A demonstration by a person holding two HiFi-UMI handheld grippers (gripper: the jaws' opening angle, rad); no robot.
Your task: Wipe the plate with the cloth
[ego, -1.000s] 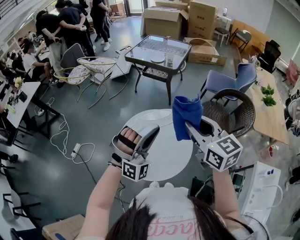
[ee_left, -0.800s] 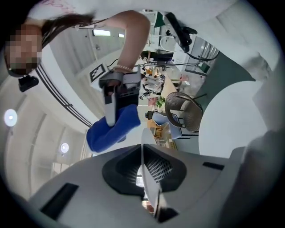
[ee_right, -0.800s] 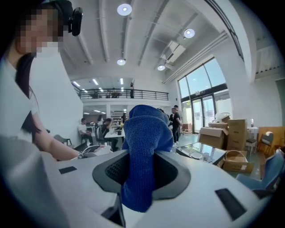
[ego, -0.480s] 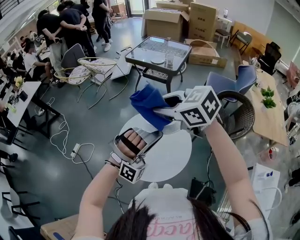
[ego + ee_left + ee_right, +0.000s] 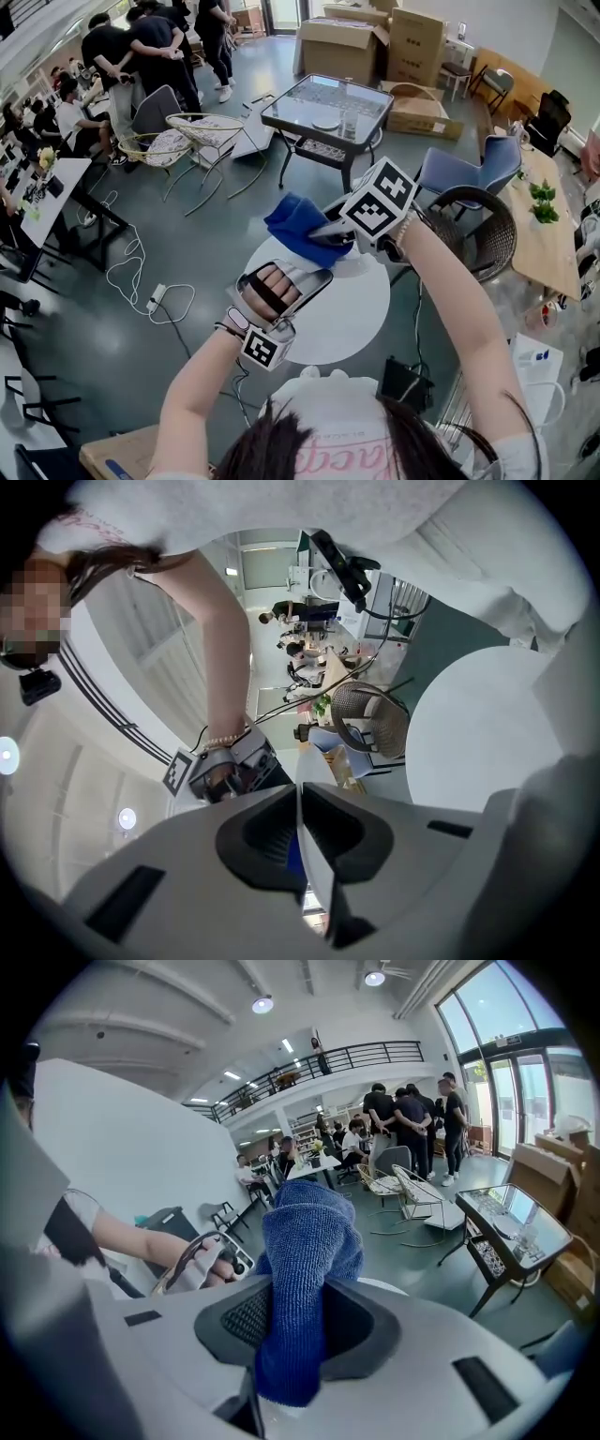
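Holding cloth [image 5: 295, 225] over round white table [image 5: 349, 321] | grey floor [image 5: 131, 375] | glass table [image 5: 328, 105] behind

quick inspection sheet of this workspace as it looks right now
surface: round white table, top bare
job's things: blue cloth and white plate, both held above the table; contact between them unclear
clutter: nothing seen on the table
grippers: left tongs shut on the plate's edge; right tongs shut on the cloth
cables: white cable and power strip on the floor at left
surroundings: glass table, cardboard boxes, wicker chair, people standing
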